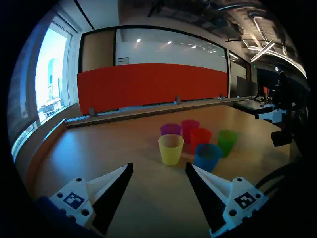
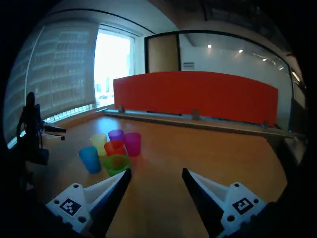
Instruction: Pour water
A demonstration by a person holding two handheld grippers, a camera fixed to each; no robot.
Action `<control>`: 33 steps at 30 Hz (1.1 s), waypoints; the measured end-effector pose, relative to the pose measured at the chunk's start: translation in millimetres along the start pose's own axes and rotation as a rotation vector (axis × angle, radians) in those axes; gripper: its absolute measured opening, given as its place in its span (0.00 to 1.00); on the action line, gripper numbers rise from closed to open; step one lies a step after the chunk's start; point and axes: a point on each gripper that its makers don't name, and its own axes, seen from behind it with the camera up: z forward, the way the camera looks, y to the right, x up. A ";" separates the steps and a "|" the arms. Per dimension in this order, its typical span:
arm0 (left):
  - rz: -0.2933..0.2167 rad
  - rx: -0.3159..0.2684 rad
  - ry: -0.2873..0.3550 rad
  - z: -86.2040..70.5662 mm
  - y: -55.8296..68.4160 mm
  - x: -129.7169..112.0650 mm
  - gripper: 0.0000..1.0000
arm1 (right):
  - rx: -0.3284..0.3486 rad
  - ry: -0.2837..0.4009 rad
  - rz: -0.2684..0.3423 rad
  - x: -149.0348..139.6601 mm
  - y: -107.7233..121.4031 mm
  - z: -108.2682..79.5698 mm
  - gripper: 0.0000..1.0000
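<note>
Several coloured plastic cups stand clustered on a wooden table point(image 1: 103, 150). In the left gripper view they are a yellow cup point(image 1: 170, 149), a blue cup point(image 1: 207, 156), a red cup point(image 1: 200, 138), a green cup point(image 1: 227, 142), a pink cup point(image 1: 189, 127) and a purple cup point(image 1: 170, 129). My left gripper point(image 1: 158, 166) is open and empty, just short of the yellow and blue cups. In the right gripper view the green cup point(image 2: 116, 164), blue cup point(image 2: 90, 159) and red cup point(image 2: 115, 147) lie ahead to the left. My right gripper point(image 2: 155, 171) is open and empty, with the green cup near its left finger.
A red divider panel point(image 1: 150, 85) runs along the table's far edge, with a bright window point(image 2: 113, 65) beside it. The other gripper's white and black body point(image 1: 277, 125) shows at the right of the left gripper view. A dark silhouette point(image 2: 29, 131) stands at the left of the right gripper view.
</note>
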 end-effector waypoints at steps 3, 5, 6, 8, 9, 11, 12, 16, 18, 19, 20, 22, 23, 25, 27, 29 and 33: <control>-0.002 0.032 0.031 -2.5 -6.1 6.7 0.99 | -0.044 0.026 0.010 3.1 6.0 -2.1 1.00; -0.001 0.050 0.050 -4.0 -8.9 11.7 0.99 | -0.067 0.038 0.012 4.3 8.5 -3.0 1.00; 0.000 0.059 0.059 -4.7 -10.2 14.1 0.99 | -0.077 0.044 0.013 4.8 9.6 -3.5 0.99; -0.004 0.078 0.076 -5.8 -12.5 19.1 0.99 | -0.106 0.059 0.017 8.5 13.8 -4.4 1.00; -0.006 0.087 0.085 -6.3 -13.5 21.4 0.99 | -0.119 0.067 0.018 10.3 15.9 -4.8 1.00; -0.012 0.104 0.100 -6.5 -15.5 24.9 0.99 | -0.149 0.088 0.024 15.4 20.1 -6.2 1.00; -0.014 0.112 0.107 -6.6 -16.4 26.5 0.99 | -0.163 0.098 0.027 17.8 22.1 -6.8 1.00; -0.030 0.140 0.130 -6.3 -18.8 30.7 0.99 | -0.209 0.118 0.032 22.7 28.4 -10.6 0.99; -0.044 0.155 0.145 -7.2 -19.9 33.9 0.99 | -0.228 0.124 0.028 24.7 30.3 -12.1 1.00; -0.054 0.161 0.156 -8.0 -20.6 36.3 0.99 | -0.238 0.131 0.024 27.5 31.1 -13.6 1.00; -0.062 0.167 0.167 -8.8 -21.2 38.5 0.99 | -0.248 0.137 0.021 30.3 31.8 -14.9 1.00; -0.078 0.182 0.188 -11.1 -23.0 43.1 0.99 | -0.268 0.154 0.016 36.1 33.9 -17.8 1.00; -0.084 0.191 0.197 -12.4 -24.2 45.3 0.99 | -0.277 0.163 0.015 38.9 35.2 -19.1 1.00; -0.092 0.211 0.213 -14.5 -26.8 49.3 0.99 | -0.297 0.180 0.013 44.2 38.5 -21.7 0.99; -0.097 0.232 0.226 -15.9 -29.2 52.3 0.99 | -0.315 0.195 0.013 48.5 41.9 -23.7 0.99; -0.100 0.251 0.236 -16.8 -31.1 55.0 0.99 | -0.333 0.205 0.012 51.3 45.3 -25.0 0.99; -0.106 0.287 0.262 -19.0 -34.7 61.1 0.99 | -0.368 0.222 0.009 55.0 52.2 -27.1 0.99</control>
